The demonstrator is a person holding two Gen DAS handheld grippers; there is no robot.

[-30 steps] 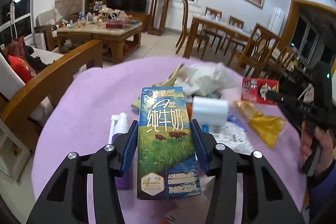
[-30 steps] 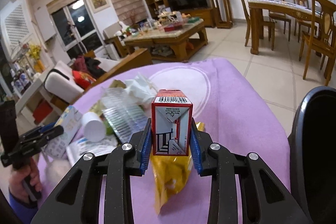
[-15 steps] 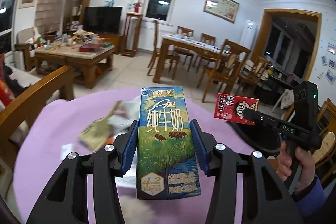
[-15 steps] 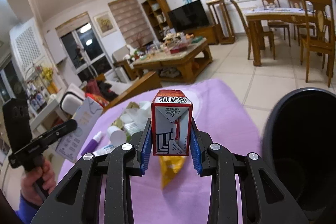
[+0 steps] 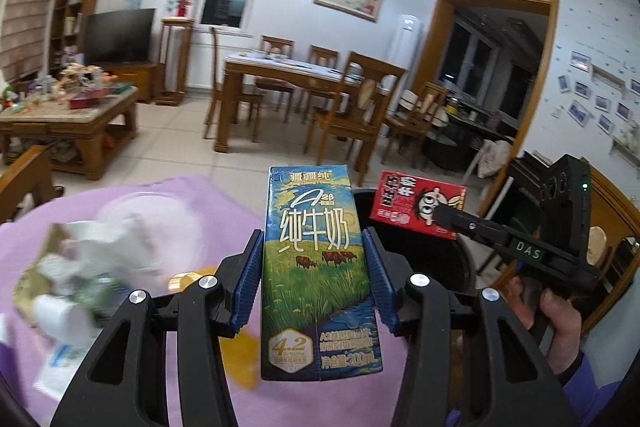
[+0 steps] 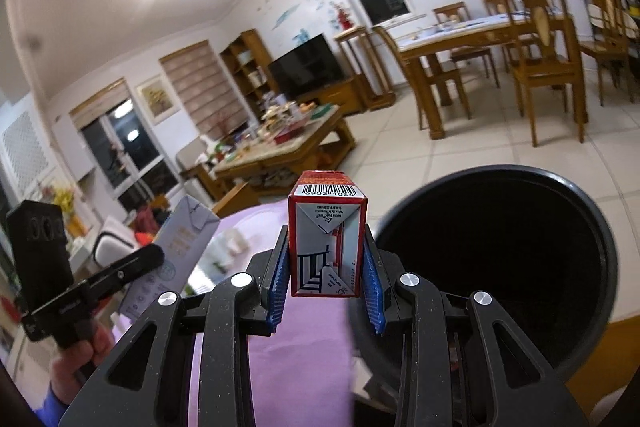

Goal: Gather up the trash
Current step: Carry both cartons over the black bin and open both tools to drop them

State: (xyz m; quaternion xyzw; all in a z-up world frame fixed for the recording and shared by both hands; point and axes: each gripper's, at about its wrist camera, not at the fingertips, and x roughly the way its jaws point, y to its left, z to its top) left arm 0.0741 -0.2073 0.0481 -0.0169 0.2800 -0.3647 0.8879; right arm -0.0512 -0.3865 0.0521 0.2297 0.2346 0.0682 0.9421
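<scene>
Left gripper (image 5: 316, 259) clamps the blue milk carton (image 5: 318, 267); right gripper (image 6: 326, 267) pinches the red carton (image 6: 326, 247). Both hang near the black bin (image 6: 500, 187) beyond the purple cloth (image 6: 304, 367); each should probably be centred over the mouth before release.

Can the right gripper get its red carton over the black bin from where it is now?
Probably yes. The right gripper holds the red carton right beside the black bin, whose open mouth looks unobstructed; the left gripper with its milk carton sits off to the side.
</scene>
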